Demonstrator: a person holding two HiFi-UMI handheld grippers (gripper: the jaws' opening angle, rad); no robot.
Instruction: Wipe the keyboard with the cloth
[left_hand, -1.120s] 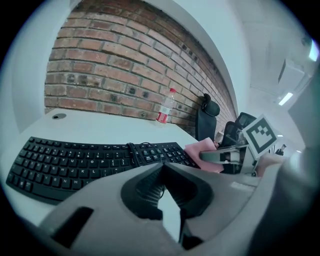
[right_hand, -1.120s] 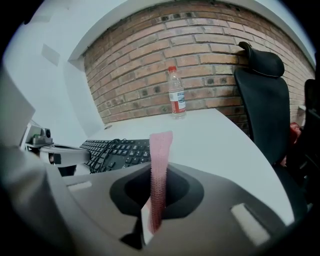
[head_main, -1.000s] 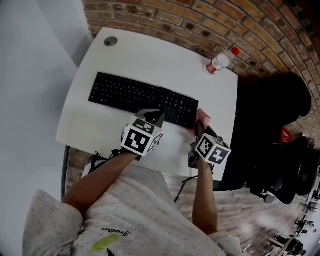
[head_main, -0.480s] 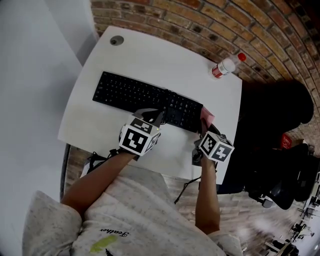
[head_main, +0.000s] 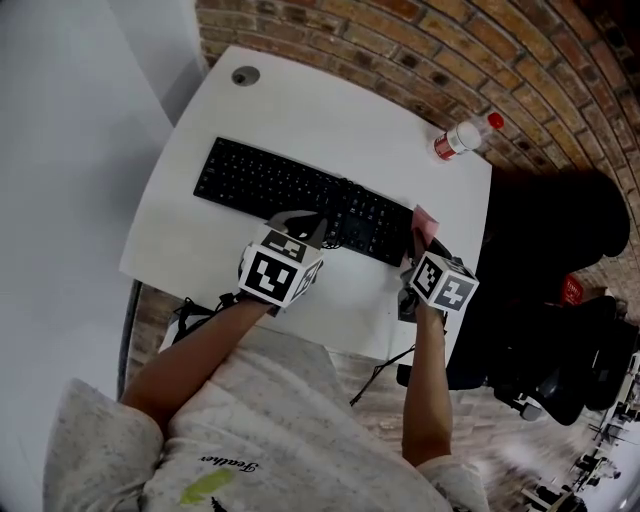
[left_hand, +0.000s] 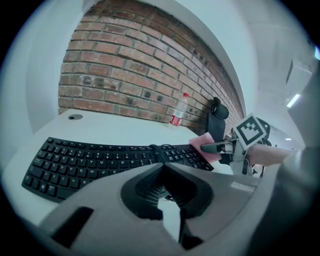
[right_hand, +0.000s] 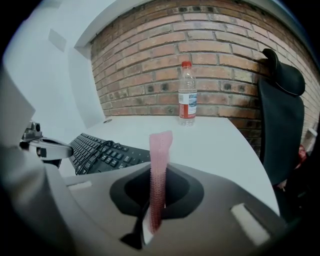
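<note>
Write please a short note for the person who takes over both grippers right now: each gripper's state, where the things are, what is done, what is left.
Left gripper: jaws together, holding nothing, at the near edge of the keyboard, right of its middle.
Right gripper: shut on the pink cloth, just off the keyboard's right end.
Keyboard lies on the white table; a water bottle stands at the far right corner.
Done: cloth is picked up. How much is wiped cannot be told.
Left: probably sweep the cloth across the keys.
</note>
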